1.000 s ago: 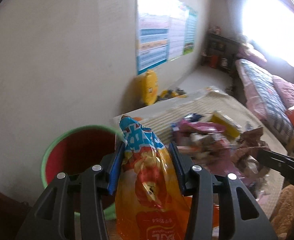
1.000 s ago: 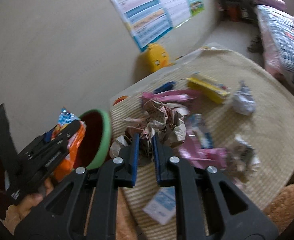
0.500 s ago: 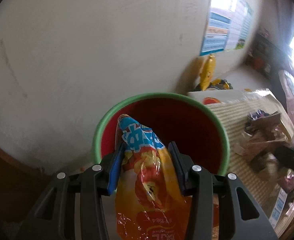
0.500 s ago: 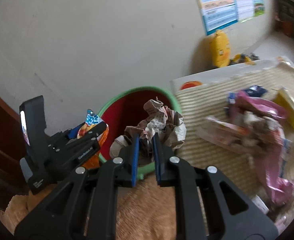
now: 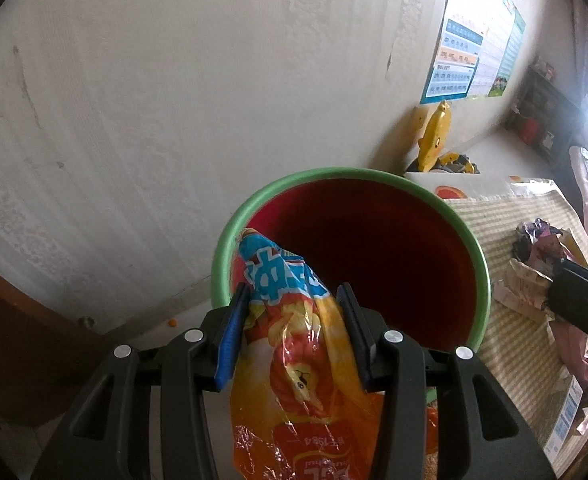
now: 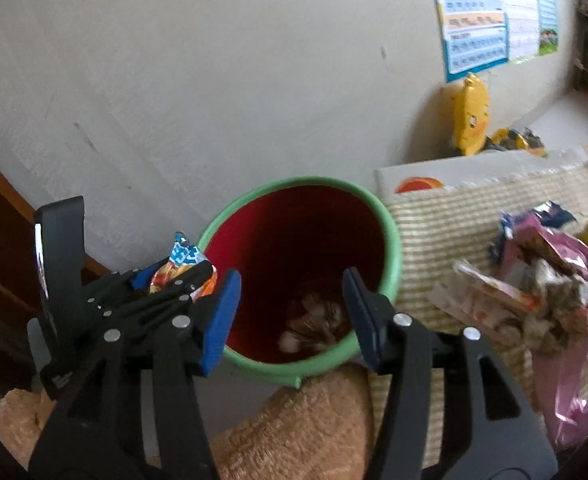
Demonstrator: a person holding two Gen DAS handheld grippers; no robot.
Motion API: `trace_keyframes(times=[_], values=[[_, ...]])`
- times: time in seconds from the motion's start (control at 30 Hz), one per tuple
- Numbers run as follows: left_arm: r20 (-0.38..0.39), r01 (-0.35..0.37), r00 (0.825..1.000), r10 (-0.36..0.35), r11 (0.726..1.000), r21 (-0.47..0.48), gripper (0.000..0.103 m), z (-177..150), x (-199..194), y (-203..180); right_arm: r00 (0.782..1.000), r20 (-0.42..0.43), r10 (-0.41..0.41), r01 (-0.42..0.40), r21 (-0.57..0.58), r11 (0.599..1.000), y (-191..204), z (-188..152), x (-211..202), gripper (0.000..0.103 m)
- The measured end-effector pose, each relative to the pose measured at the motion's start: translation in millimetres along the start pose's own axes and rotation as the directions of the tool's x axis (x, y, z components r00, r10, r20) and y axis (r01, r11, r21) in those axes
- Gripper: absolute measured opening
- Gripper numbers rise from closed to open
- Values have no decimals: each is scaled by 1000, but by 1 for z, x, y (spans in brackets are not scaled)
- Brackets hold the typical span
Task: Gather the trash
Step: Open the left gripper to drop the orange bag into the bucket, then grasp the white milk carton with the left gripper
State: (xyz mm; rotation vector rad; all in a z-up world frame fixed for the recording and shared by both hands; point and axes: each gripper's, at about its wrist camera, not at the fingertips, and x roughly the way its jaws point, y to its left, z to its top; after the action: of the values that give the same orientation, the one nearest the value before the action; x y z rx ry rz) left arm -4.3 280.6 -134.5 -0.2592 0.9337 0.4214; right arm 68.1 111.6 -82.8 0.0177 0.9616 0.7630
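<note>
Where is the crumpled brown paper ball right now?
In the right wrist view the crumpled paper ball lies down inside the red bin, low between the open jaws of the right gripper.

A blue-bordered wall chart (image 6: 490,20) hangs on the pale wall (image 5: 173,100). Below it a yellow duck-shaped toy (image 6: 470,120) leans against the wall — beside it a dark and yellow jumble (image 5: 454,162), perhaps toys. A striped mat (image 6: 446,216) covers the floor, and dark wooden trim (image 5: 21,344) runs along the left.
</note>
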Motion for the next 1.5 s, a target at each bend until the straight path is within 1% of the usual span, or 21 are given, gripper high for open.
trace_keyframes(times=[0.07, 0.17, 0.2, 0.23, 0.27, 0.3, 0.43, 0.57, 0.67, 0.77, 0.87, 0.9, 1.0, 1.03, 1.13, 1.17, 1.23, 1.27, 1.33, 1.4, 1.5], values=[[-1, 9, 1000, -9, 1000, 7, 43, 0, 1, -4, 1000, 9, -24, 24, -3, 1000, -4, -8, -13, 53], [-8, 4, 1000, -4, 1000, 15, 47, 3, 4, -11, 997, 24, -74, 74, -3, 997, -10, -26, -35, 57], [-11, 10, 1000, -10, 1000, 9, 51, 4, 5, -13, 996, 24, -86, 86, 0, 996, -12, -33, -42, 57], [-14, 10, 1000, -10, 1000, 2, 62, 5, 5, -14, 995, 24, -96, 96, 6, 995, -14, -39, -48, 57], [-11, 10, 1000, -11, 1000, -6, 67, 6, 5, -16, 994, 21, -104, 103, 16, 995, -16, -46, -55, 57], [-6, 14, 1000, -14, 1000, -10, 68, 7, 4, -17, 994, 16, -111, 110, 36, 993, -20, -52, -61, 58], [1, 15, 1000, -15, 1000, 4, 70, 9, 2, -25, 991, 9, -134, 131, 142, 981, -48, -64, -76, 58], [6, 21, 1000, -21, 999, 29, 70, 8, -4, -35, 982, 47, -185, 171, 217, 961, -74, -66, -97, 58], [13, 31, 999, -32, 998, 51, 70, 8, -10, -43, 968, 77, -239, 212, 263, 941, -95, -68, -114, 64], [11, 64, 998, -65, 995, 80, 70, 3, -18, -56, 953, 91, -290, 248, 319, 915, -116, -74, -131, 64], [0, 112, 994, -114, 984, 140, 70, -4, -25, -80, 934, 88, -347, 289, 385, 877, -138, -83, -147, 64], [-10, 134, 991, -134, 976, 171, 70, -7, -28, -92, 924, 85, -374, 312, 401, 861, -144, -86, -153, 64], [-50, 208, 978, -202, 944, 255, 70, -21, -38, -127, 897, 63, -438, 375, 419, 827, -158, -96, -162, 64], [-70, 247, 969, -237, 927, 281, 70, -28, -43, -141, 889, 54, -455, 392, 426, 815, -164, -100, -164, 64], [-150, 350, 936, -317, 869, 349, 70, -45, -50, -179, 881, 45, -471, 399, 463, 791, -178, -112, -172, 64], [-197, 387, 922, -334, 836, 390, 70, -55, -50, -198, 878, 42, -478, 402, 479, 780, -183, -117, -175, 64], [-248, 415, 909, -335, 788, 454, 70, -72, -51, -221, 869, 35, -494, 412, 502, 761, -193, -124, -180, 64], [-269, 424, 905, -330, 757, 498, 70, -82, -52, -236, 865, 34, -500, 415, 512, 752, -196, -127, -182, 64], [-288, 433, 901, -324, 719, 544, 70, -94, -52, -253, 861, 33, -507, 412, 539, 735, -206, -134, -189, 64], [-319, 446, 895, -313, 683, 579, 70, -105, -51, -270, 860, 31, -510, 407, 560, 722, -212, -140, -193, 64], [-363, 456, 888, -284, 647, 611, 70, -118, -43, -290, 863, 27, -504, 393, 589, 706, -219, -149, -197, 64]])
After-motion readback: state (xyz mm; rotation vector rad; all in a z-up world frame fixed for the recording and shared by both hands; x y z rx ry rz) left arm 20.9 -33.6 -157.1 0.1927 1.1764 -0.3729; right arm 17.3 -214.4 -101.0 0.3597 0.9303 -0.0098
